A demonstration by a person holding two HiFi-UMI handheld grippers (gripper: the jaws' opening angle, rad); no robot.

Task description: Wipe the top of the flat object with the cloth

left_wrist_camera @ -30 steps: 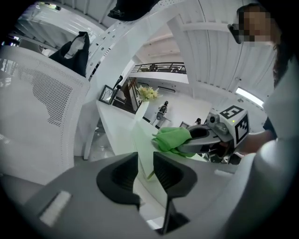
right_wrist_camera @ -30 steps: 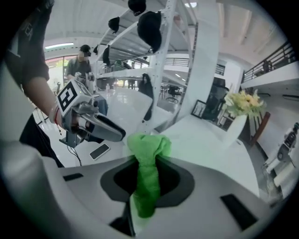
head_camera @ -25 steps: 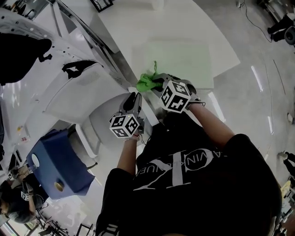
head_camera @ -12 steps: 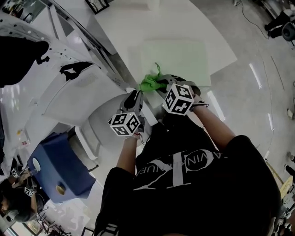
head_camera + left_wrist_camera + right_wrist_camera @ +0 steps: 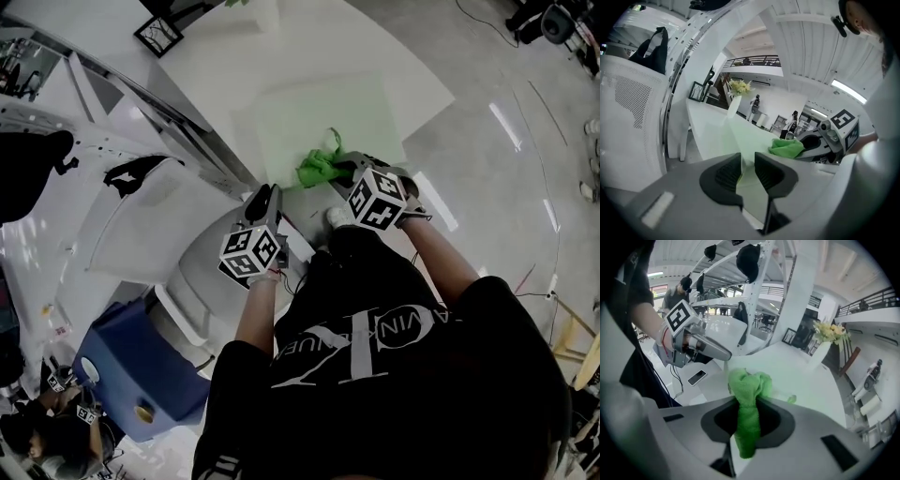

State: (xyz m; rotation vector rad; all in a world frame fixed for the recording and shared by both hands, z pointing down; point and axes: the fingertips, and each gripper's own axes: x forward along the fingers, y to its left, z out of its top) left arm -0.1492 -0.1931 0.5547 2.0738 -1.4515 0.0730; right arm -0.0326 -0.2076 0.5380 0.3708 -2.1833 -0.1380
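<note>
A pale green flat mat point(image 5: 319, 108) lies on the white table point(image 5: 234, 66). My right gripper point(image 5: 339, 169) is shut on a bunched bright green cloth point(image 5: 317, 169) at the mat's near edge. In the right gripper view the cloth point(image 5: 749, 385) sticks up between the pads of my right gripper point(image 5: 749, 411). My left gripper point(image 5: 265, 194) sits at the mat's near left corner. Its jaws have just been opening. In the left gripper view a narrow gap shows between the pads of my left gripper point(image 5: 747, 161), with the mat point(image 5: 745, 136) showing through it and the cloth point(image 5: 786, 147) to the right.
A white vase of flowers point(image 5: 735, 101) and a black frame point(image 5: 157, 36) stand at the table's far end. White mesh chairs point(image 5: 141, 211) and a blue bin point(image 5: 141, 366) are on the left. A phone point(image 5: 697, 377) lies on a low white surface near the table edge.
My right gripper has carried the cloth sideways along the mat's near edge. My left gripper has shifted a little beside it. The head view has swung.
</note>
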